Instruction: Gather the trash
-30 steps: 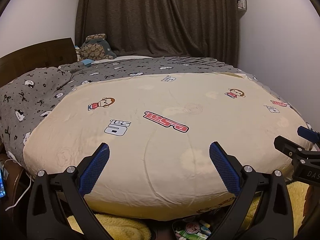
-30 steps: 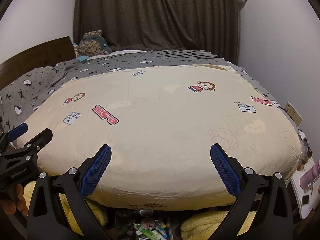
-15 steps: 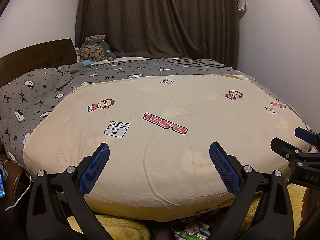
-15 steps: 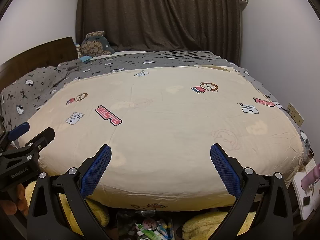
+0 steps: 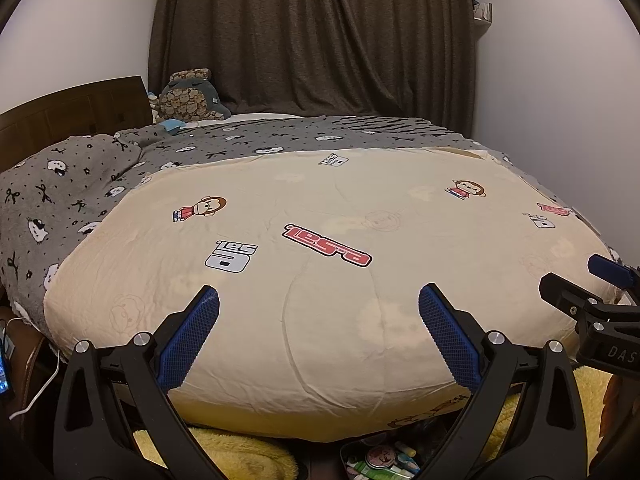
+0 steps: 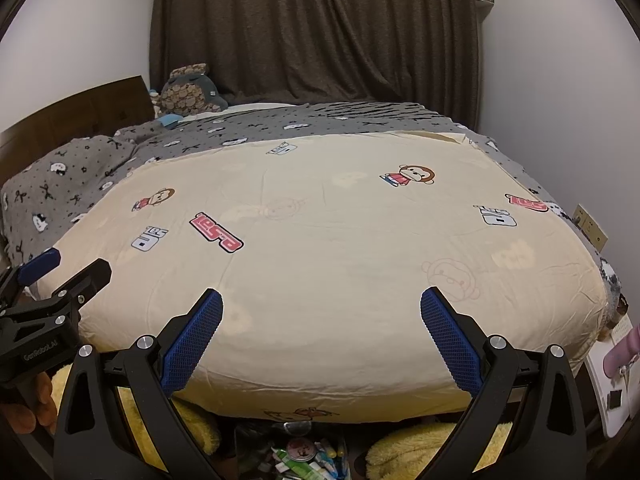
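Two grippers are raised side by side over the foot of the bed, each empty. Left gripper (image 5: 319, 300): fingers spread wide, blue pads (image 5: 188, 338) facing inward, nothing between them. Right gripper (image 6: 321, 302): fingers likewise spread wide, holding nothing. Each tool appears at the edge of the other's view, at 3 o'clock in the left wrist view and 9 o'clock in the right, so they are near but apart.

Cream duvet (image 5: 320, 240) fills the centre of both views and carries only printed cartoon figures and logos; no loose litter is visible on it. Grey patterned blanket (image 5: 80, 184) lies at 10 o'clock, with a plush toy (image 5: 188, 96) at 11 o'clock before the dark curtain (image 5: 312, 32).

Likely task item: a container of small packets and tubes (image 6: 308, 456) on the floor at 6 o'clock, just under the bed's near edge, between yellow fluffy fabric (image 6: 408, 452) on either side. Whether its contents are trash cannot be confirmed.

Judgement: the level, open-handed posture suits surveying before any pick; collection has not visibly begun. Reaching the container would require tilting downward.
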